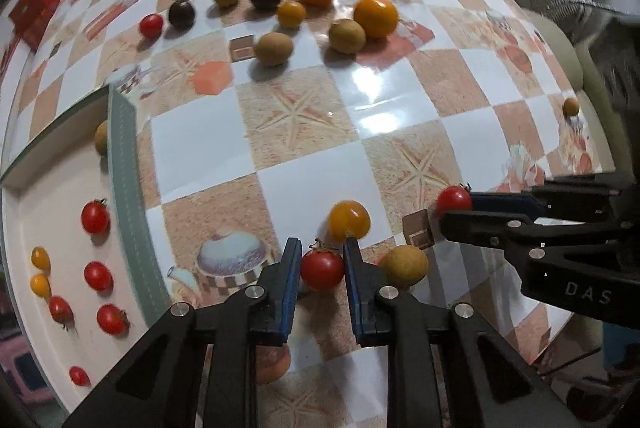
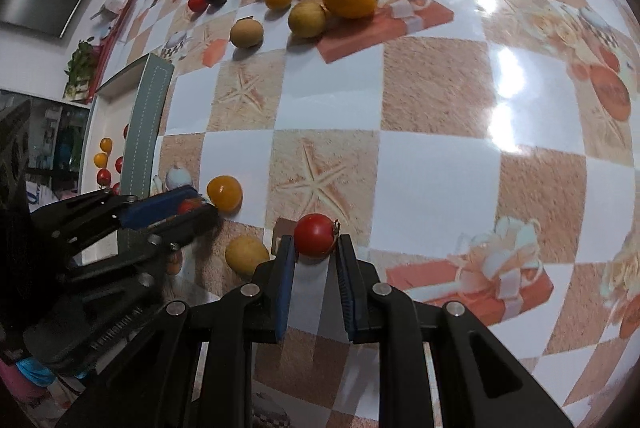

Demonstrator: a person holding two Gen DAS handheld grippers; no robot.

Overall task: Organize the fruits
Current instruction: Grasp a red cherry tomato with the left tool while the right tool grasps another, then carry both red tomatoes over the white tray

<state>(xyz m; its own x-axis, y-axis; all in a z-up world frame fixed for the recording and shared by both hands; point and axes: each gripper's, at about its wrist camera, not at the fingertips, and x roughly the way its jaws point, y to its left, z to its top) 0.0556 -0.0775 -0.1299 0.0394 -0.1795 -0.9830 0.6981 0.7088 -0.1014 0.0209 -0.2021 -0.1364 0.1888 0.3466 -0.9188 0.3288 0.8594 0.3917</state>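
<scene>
The left gripper (image 1: pixel 322 264) has its fingers clamped on a red cherry tomato (image 1: pixel 322 269) low over the bench (image 1: pixel 320 132), crowded by a yellow tomato (image 1: pixel 349 221) and a tan fruit (image 1: pixel 404 265). Beside it, the right gripper (image 2: pixel 315 248) pinches another red tomato (image 2: pixel 315 240). A tray (image 1: pixel 126 164) lies left.

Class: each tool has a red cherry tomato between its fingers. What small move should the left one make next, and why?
Probably lift the left tool and carry its cherry tomato left to the white tray, since other red tomatoes already lie there.
</scene>
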